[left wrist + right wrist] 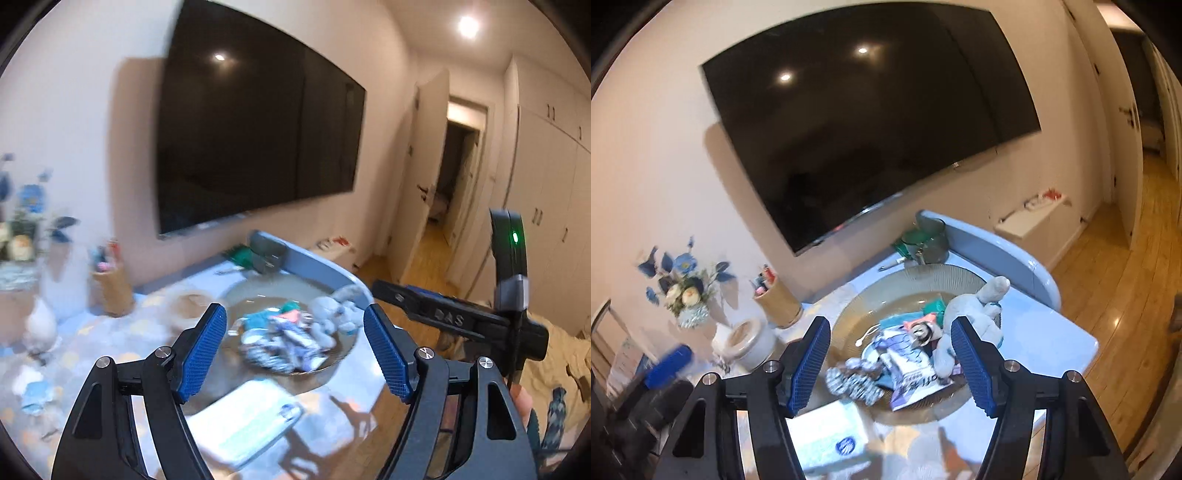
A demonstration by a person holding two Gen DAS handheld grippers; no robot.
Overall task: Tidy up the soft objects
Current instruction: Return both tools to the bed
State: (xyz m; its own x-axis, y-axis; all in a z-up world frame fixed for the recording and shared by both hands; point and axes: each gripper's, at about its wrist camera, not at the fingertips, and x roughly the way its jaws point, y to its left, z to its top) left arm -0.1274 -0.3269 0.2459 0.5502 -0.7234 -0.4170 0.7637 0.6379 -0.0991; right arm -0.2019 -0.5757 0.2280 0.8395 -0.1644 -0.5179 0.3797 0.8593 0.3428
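Left: our left gripper (295, 349), blue pads apart, grips nothing. Centre: a round brown glass dish (849, 317) on the table holds a crumpled striped cloth (855, 382) and grey plush rabbit (975, 317). Right: our right gripper (890, 363) gapes, empty.

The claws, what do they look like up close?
Both look alike. The left claw and right claw have black plastic arms with silver round screws and blue bumpy pads on the fingers. Seen from the left wrist, the right one carries raised letters, a black curved piece with a small green light, and a dark cable.
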